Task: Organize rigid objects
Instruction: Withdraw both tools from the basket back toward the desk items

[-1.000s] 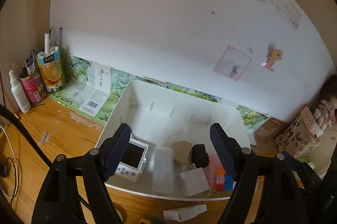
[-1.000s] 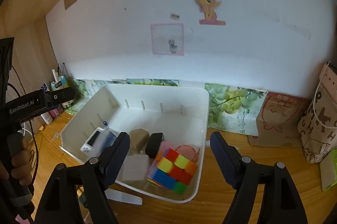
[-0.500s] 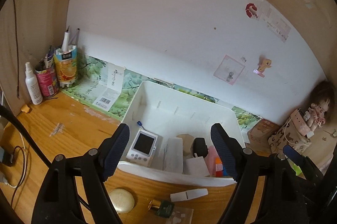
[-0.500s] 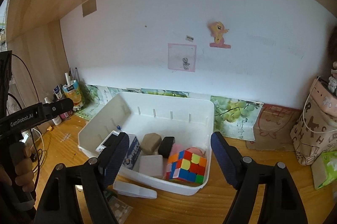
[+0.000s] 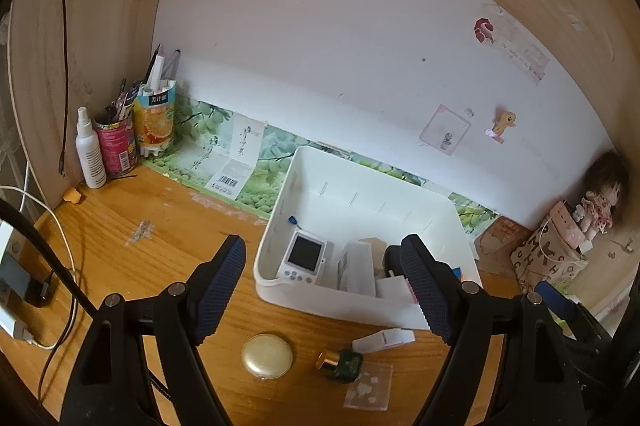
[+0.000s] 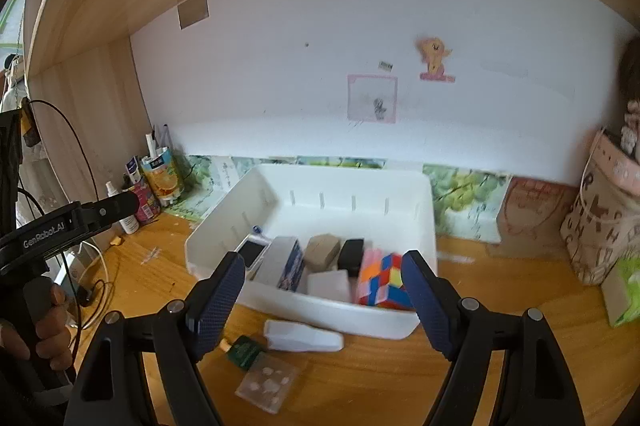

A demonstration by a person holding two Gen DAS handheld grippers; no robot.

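A white bin [image 5: 276,222] [image 6: 424,209] sits on the wooden desk and holds a small white device with a screen [image 5: 304,257], a blue-and-white box [image 6: 289,262], a tan block [image 6: 322,252], a black block [image 6: 351,255], a white block [image 6: 330,286] and a colour cube [image 6: 384,281]. In front of the bin lie a gold round compact [image 5: 267,356], a green bottle with a gold cap [image 5: 344,365] [image 6: 243,350], a white flat piece [image 5: 383,340] [image 6: 303,336] and a clear packet [image 5: 369,388] [image 6: 267,382]. My left gripper [image 5: 324,288] and right gripper [image 6: 320,294] hover open and empty, short of the bin.
Cans with pens [image 5: 154,113] and a spray bottle [image 5: 90,149] crowd the back left corner. Cables and a charger [image 5: 24,290] lie at the left edge. A patterned bag [image 6: 600,222] and a doll [image 5: 600,193] stand at the right. A hand [image 6: 44,326] holds the left gripper's handle.
Both grippers have pulled back from the bin, which now looks smaller and farther. The compact, green bottle and clear packet in front of the bin have come into view.
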